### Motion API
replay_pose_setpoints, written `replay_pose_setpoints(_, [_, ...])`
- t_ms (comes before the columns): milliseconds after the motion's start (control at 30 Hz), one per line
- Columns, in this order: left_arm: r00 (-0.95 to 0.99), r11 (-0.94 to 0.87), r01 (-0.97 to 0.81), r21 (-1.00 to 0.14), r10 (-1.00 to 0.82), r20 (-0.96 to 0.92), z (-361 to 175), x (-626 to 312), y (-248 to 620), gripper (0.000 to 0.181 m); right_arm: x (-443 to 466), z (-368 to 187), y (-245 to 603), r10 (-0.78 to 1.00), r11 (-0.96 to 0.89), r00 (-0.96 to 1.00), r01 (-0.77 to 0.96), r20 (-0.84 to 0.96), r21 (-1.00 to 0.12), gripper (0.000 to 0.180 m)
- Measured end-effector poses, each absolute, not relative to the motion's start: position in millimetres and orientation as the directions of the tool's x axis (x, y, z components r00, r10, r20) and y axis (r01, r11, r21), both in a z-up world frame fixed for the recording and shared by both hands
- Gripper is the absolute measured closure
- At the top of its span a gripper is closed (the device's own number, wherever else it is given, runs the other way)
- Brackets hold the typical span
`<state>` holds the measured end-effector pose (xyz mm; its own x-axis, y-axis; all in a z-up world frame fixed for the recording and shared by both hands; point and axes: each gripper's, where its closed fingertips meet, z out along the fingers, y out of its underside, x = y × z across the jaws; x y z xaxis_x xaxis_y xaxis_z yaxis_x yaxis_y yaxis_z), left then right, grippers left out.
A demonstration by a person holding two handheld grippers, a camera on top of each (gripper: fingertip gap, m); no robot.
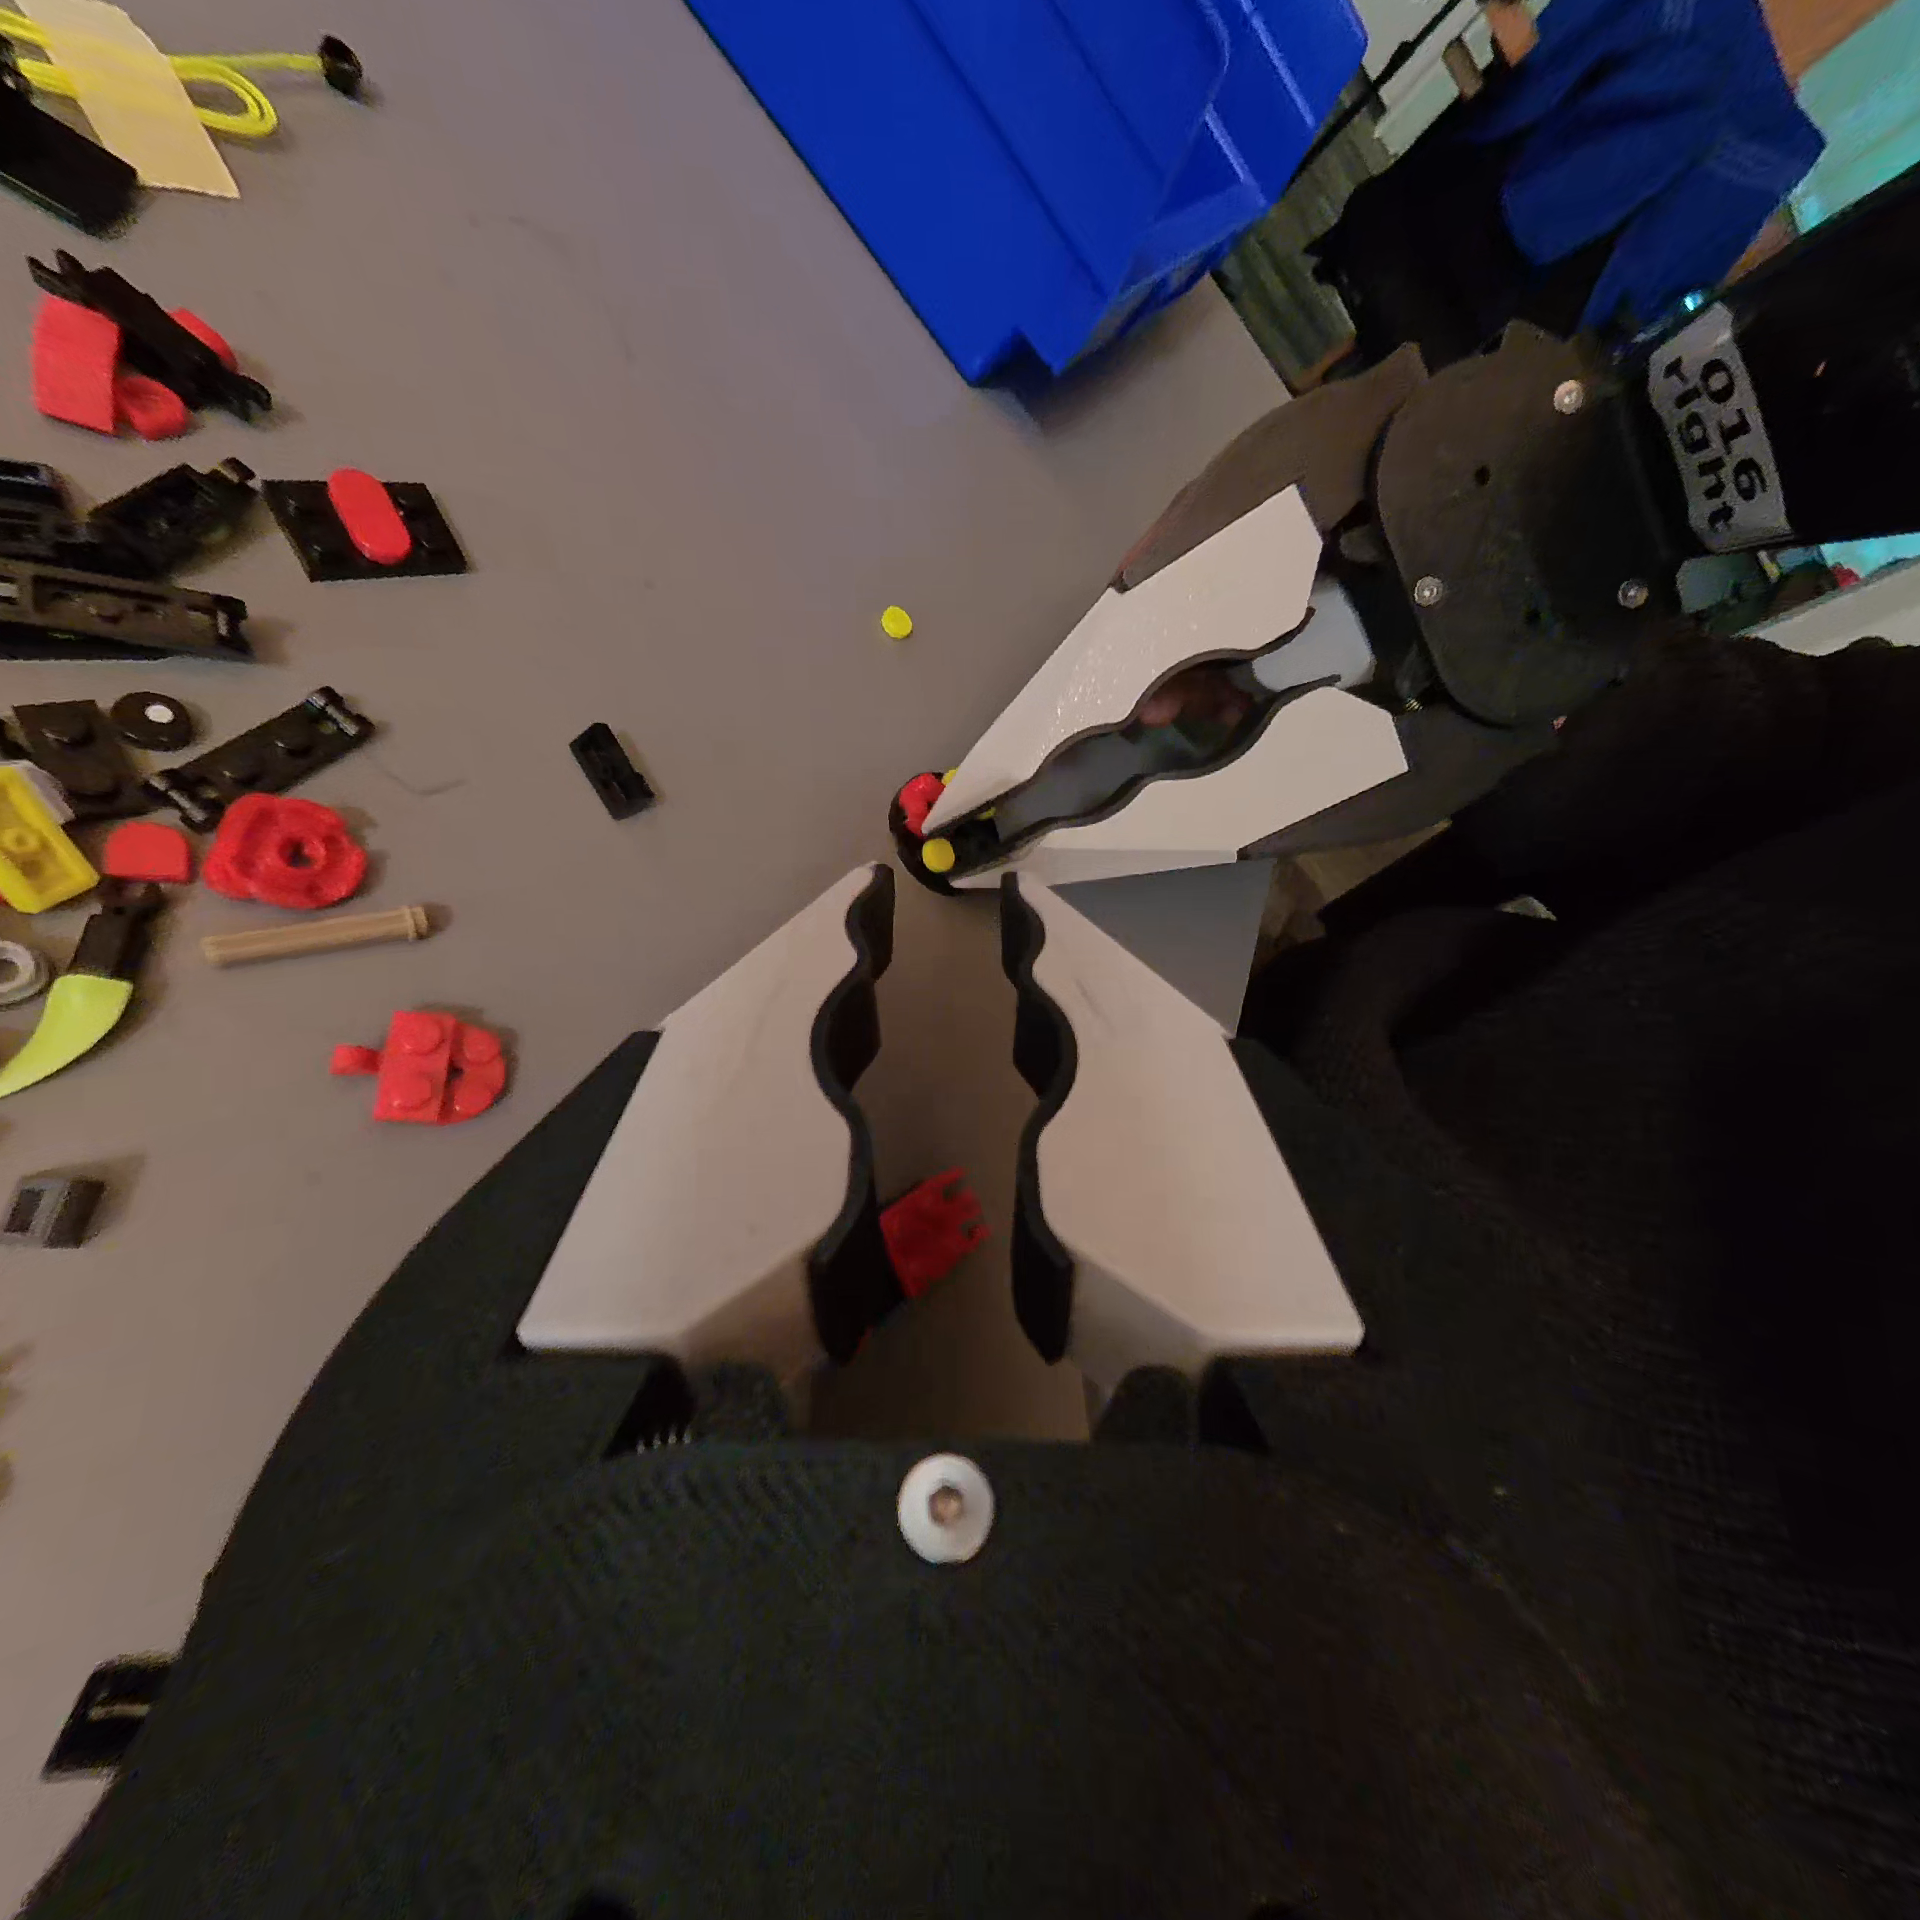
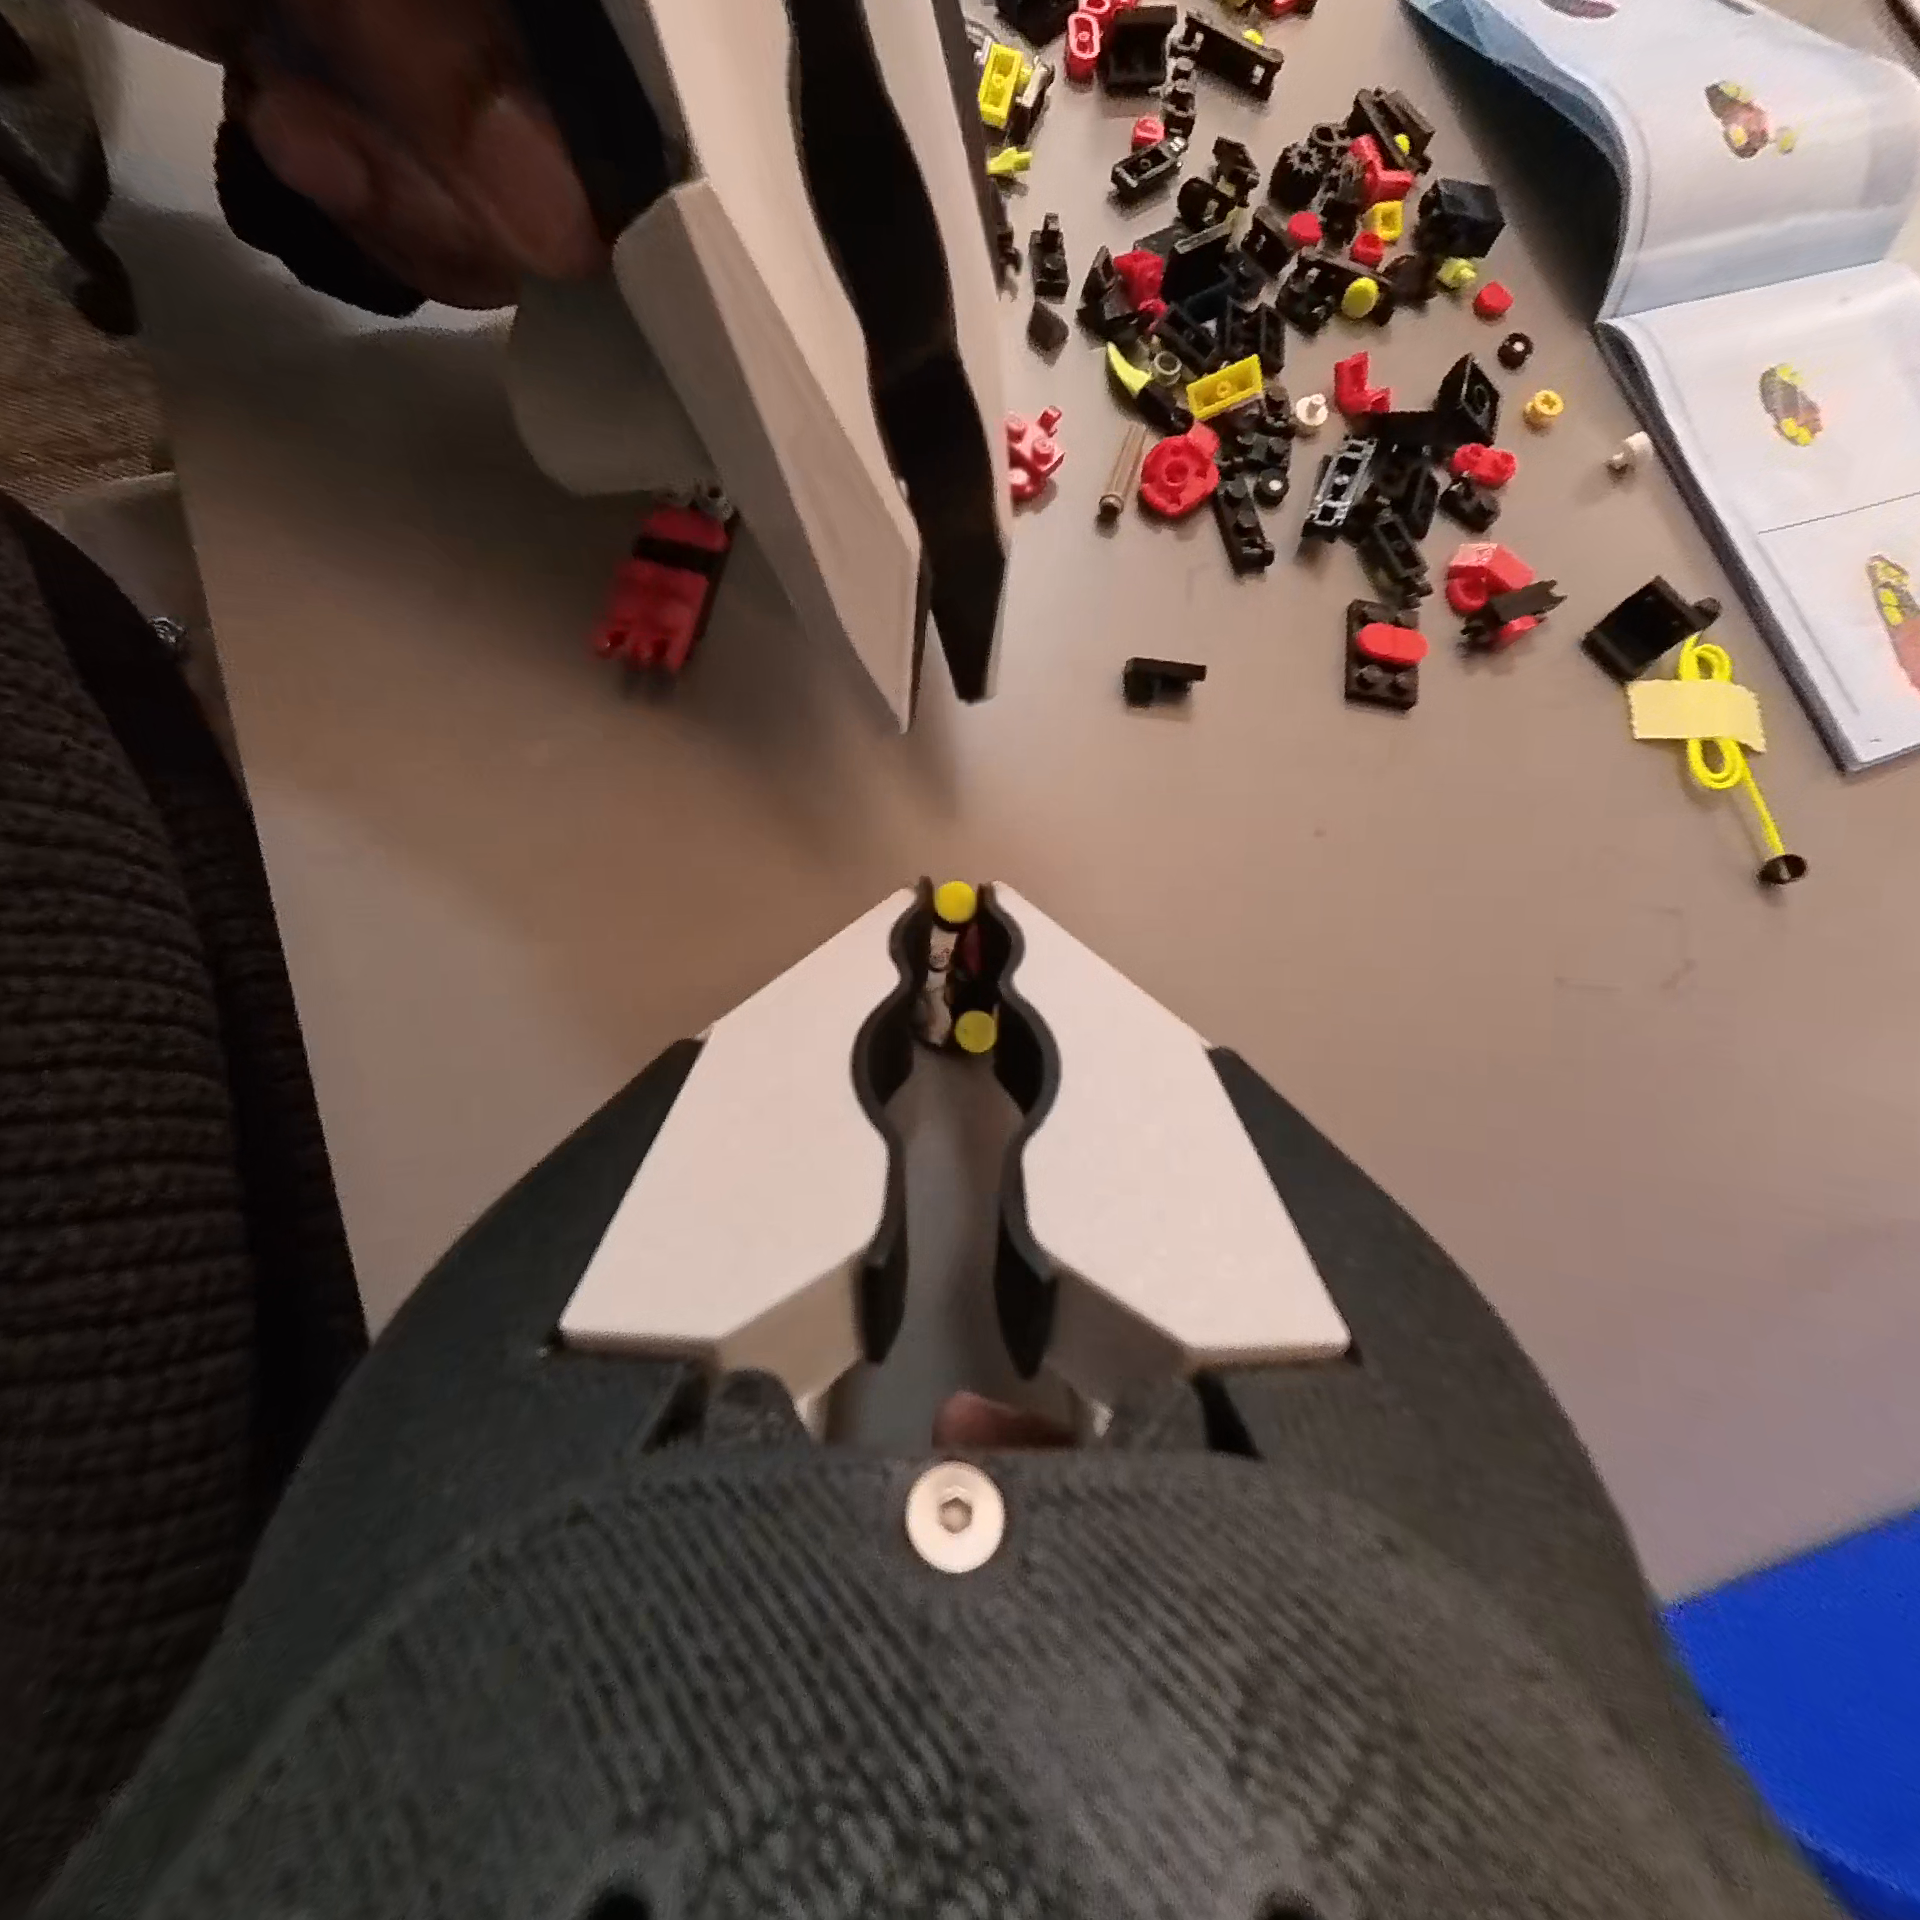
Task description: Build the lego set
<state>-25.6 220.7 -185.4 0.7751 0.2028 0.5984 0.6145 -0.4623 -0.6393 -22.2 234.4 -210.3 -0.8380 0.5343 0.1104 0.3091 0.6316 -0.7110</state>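
Observation:
My right gripper [image 2: 956, 896] is shut on a small black and red assembly with yellow studs [image 2: 954, 966], held just above the grey table [image 2: 1351, 1039]. In the left wrist view that gripper [image 1: 935, 831] comes in from the right, with the assembly [image 1: 923, 816] at its tips. My left gripper [image 1: 948, 899] is open and empty, its tips right next to the assembly. In the right wrist view it [image 2: 940, 681] hangs at the upper left. A red and black sub-assembly [image 2: 665, 582] lies under it and shows between its fingers [image 1: 930, 1226].
Loose red, black and yellow pieces [image 2: 1299, 364] lie scattered across the table [image 1: 260, 852]. An open instruction booklet [image 2: 1766, 312] is at the far right. A blue bin [image 1: 1039, 156] stands at the back. A loose yellow stud [image 1: 896, 621] and a small black piece [image 1: 613, 769] lie near the grippers. My left and right fingertips are right by each other.

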Motion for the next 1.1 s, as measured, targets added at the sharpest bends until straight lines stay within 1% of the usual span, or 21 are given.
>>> replay_pose_setpoints(33, [0.775,-0.467,0.614,-0.636,0.201,0.6,-186,-24,221,0.162,-22,-211,235,0.534,0.636,-0.837,0.305,0.119,-0.709,0.172])
replay_pose_setpoints(333, [0.78,-0.493,0.604,-0.626,0.203,0.592,-191,-22,221,0.161,-22,-207,238,0.537,0.642,-0.831,0.287,0.149,-0.711,0.168])
replay_pose_setpoints(433, [0.786,-0.509,0.594,-0.623,0.203,0.583,-194,-20,222,0.162,-22,-202,243,0.553,0.627,-0.82,0.29,0.15,-0.723,0.164])
replay_pose_setpoints(567, [0.781,-0.527,0.598,-0.604,0.213,0.587,-199,-17,225,0.162,-20,-201,253,0.577,0.604,-0.807,0.322,0.121,-0.729,0.154])
replay_pose_setpoints(667, [0.798,-0.518,0.584,-0.625,0.225,0.558,-197,-19,232,0.162,-17,-202,253,0.578,0.581,-0.812,0.344,0.077,-0.738,0.151])
replay_pose_setpoints(767, [0.821,-0.56,0.557,-0.613,0.262,0.507,-206,-20,234,0.163,-16,-202,247,0.574,0.541,-0.819,0.363,0.017,-0.759,0.149])
replay_pose_setpoints(867, [0.814,-0.559,0.567,-0.606,0.268,0.515,-208,-21,236,0.164,-17,-205,243,0.576,0.529,-0.818,0.382,-0.01,-0.758,0.141])
replay_pose_setpoints(1000, [0.808,-0.539,0.576,-0.615,0.262,0.527,-205,-25,237,0.166,-20,-210,242,0.575,0.548,-0.818,0.38,0.005,-0.745,0.142])
replay_pose_setpoints(1100, [0.809,-0.552,0.572,-0.606,0.257,0.529,-208,-23,237,0.166,-21,-213,243,0.58,0.549,-0.815,0.392,-0.002,-0.738,0.151])
